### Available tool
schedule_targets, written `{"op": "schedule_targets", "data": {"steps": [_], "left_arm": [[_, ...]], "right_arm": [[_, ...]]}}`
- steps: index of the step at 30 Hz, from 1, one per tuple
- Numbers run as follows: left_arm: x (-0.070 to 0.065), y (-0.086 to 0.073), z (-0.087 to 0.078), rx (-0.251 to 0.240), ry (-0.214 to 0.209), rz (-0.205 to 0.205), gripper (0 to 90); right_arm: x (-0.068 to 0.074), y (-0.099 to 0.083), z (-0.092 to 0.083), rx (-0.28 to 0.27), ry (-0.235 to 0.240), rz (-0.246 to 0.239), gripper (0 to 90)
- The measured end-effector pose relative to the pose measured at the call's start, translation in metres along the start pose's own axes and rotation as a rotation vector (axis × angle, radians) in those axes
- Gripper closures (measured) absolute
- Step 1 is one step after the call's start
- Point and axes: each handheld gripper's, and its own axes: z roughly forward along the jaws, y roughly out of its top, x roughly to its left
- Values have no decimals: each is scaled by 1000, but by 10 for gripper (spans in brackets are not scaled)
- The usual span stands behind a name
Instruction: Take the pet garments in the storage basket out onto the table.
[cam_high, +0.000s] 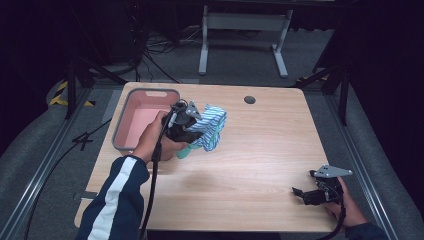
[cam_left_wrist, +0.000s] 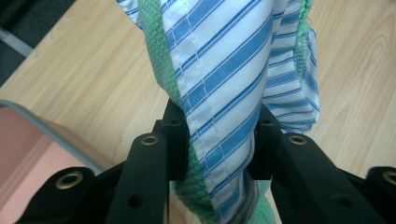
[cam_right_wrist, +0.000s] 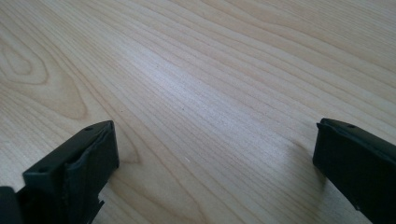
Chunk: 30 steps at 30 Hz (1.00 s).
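A bundle of cloth (cam_high: 210, 127), blue-and-white striped fabric with a green knitted piece, hangs just above the wooden table (cam_high: 260, 150) beside the pink bin (cam_high: 142, 120). My left gripper (cam_high: 192, 131) is shut on the bundle; in the left gripper view the striped cloth (cam_left_wrist: 229, 93) and the green knit (cam_left_wrist: 156, 65) are pinched between the black jaws. My right gripper (cam_high: 300, 194) rests low at the table's front right corner, open. In the right gripper view its fingers (cam_right_wrist: 79, 163) stand wide apart over bare wood with nothing between them.
The pink bin with a grey rim (cam_high: 150, 91) stands at the table's back left, its corner (cam_left_wrist: 32, 140) close to my left gripper. A dark round hole (cam_high: 249, 99) sits near the table's far edge. A metal stand (cam_high: 245, 35) is on the floor beyond.
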Motion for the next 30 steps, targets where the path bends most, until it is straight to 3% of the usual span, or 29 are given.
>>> {"op": "schedule_targets", "data": {"steps": [13, 19, 23, 30], "left_arm": [[-18, 13, 38, 55, -51, 51, 666], [-25, 19, 62, 88, -70, 61, 664], [-29, 20, 80, 117, -88, 48, 664], [-34, 21, 100, 145, -113, 66, 662]], "right_arm": [[0, 0, 0, 0, 0, 0, 6], [0, 0, 0, 0, 0, 0, 6], [0, 0, 0, 0, 0, 0, 6], [0, 0, 0, 0, 0, 0, 6]]}}
